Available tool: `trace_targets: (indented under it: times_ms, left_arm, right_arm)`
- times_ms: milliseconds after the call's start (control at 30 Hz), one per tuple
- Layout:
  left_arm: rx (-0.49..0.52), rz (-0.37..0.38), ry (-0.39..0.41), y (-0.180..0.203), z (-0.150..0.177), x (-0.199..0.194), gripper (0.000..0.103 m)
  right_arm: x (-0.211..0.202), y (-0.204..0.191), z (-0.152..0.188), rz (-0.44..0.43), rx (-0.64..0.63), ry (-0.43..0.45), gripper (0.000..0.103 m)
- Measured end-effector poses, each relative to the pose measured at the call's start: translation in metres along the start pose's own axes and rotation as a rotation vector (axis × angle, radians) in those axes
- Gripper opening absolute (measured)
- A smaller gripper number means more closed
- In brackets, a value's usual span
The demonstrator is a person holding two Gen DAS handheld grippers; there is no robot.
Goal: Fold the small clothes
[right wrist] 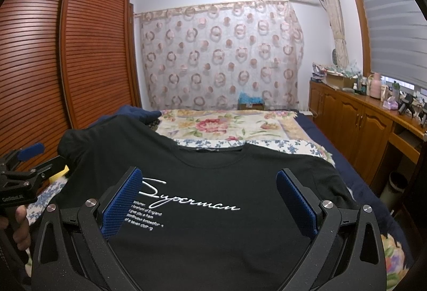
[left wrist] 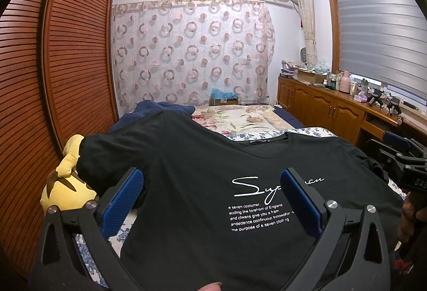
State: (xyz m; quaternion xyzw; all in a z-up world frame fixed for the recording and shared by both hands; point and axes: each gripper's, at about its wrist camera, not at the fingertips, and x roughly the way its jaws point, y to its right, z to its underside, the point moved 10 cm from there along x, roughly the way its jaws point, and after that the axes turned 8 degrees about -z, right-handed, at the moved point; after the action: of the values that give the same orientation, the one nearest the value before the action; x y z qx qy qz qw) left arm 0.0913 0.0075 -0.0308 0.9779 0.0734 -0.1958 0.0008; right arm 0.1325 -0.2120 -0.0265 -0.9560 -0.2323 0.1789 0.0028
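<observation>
**Black printed T-shirt lying flat on the bed, both grippers spread wide above it**

At the far left, a tall wardrobe with reddish-brown louvred wooden doors point(left wrist: 66, 56) is lining the wall. Just beside the bed edge, a yellow plush toy with dark markings point(left wrist: 66, 184) is sitting, with the T-shirt's left sleeve draping partly over it.

I am holding my left gripper point(left wrist: 213, 197) over the left half of the black cotton T-shirt with white script lettering point(left wrist: 192, 157), its blue-padded fingers point(left wrist: 125, 200) standing wide apart and gripping nothing. The shirt is lying face up on the bed with the blue-and-white floral sheet point(left wrist: 88, 251), collar pointing away from me toward the cream flowered quilt point(left wrist: 240, 117), and part of the print is showing between the pads.

I am hovering my right gripper point(right wrist: 210, 200) over the shirt's chest, its jaws equally wide and empty, the word "Superman" reading clearly between its fingers. The shirt's right shoulder is reaching toward the navy bed edge.

Farther right, a long honey-coloured wooden cabinet point(right wrist: 355, 117) is running under the window, its top crowded with bottles and small boxes, and a grey slatted blind point(right wrist: 395, 24) is covering the glass.
</observation>
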Motion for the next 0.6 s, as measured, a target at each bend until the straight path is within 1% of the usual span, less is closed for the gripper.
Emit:
trace_targets:
  times_ms: [167, 600]
  left_arm:
    - [-0.001, 0.001, 0.005, 0.0024, -0.0092, -0.0088, 0.103]
    - [0.002, -0.001, 0.009, 0.0044, -0.006, -0.0091, 0.103]
  right_arm:
    - [0.0017, 0.001, 0.0035, 0.001, 0.0, 0.0, 0.102]
    - [0.0052, 0.0034, 0.0102, 0.001, -0.001, 0.001, 0.102]
